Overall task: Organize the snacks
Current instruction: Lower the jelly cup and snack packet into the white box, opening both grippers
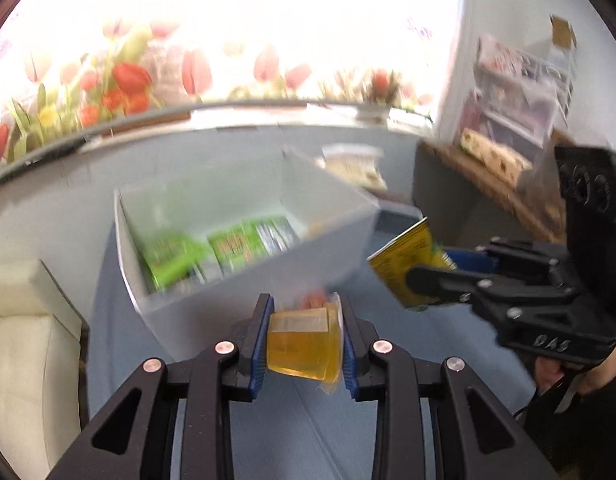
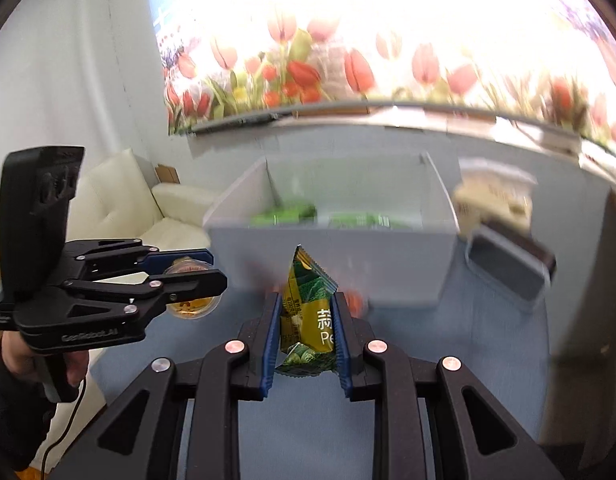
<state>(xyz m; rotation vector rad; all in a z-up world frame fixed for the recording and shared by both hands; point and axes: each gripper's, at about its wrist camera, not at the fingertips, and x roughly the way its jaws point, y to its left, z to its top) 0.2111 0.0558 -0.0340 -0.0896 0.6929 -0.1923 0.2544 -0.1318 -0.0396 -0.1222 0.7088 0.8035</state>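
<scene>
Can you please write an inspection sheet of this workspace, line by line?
Surface: blue cloth covers the table.
Job's things: white box holds green packets; jelly cup; yellow-green packet.
Clutter: dark flat case and a pale container beside the box, blurred.
Grippers: left claw shut on the jelly cup; right claw shut on the yellow-green packet.
Cables: black cord hangs under the left hand.
Surroundings: tulip picture, white sofa, shelf with goods.
</scene>
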